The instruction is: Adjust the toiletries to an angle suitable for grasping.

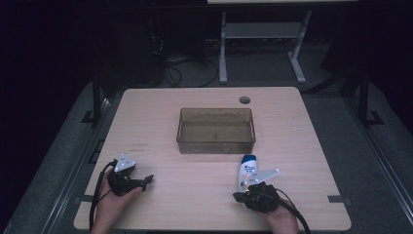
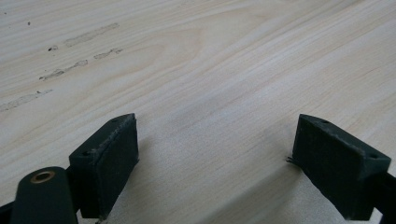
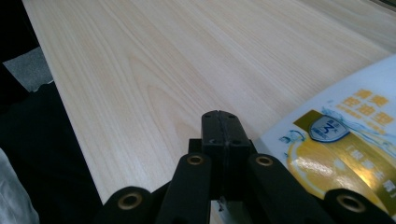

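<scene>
On the table (image 1: 160, 105) we see a white shampoo bottle (image 1: 248, 171) lying just beside our right gripper (image 1: 239, 197), jaws pressed together, empty. Beyond it sits a brown bin (image 1: 216, 145). Our left gripper (image 1: 147, 181) gapes wide, empty.

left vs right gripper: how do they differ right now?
The black left gripper has jaws spread wide over bare wooden table; the black right gripper is shut, with nothing between its jaws. The left has nothing close by; the right sits beside the white shampoo bottle. Both are hand-held.
</scene>
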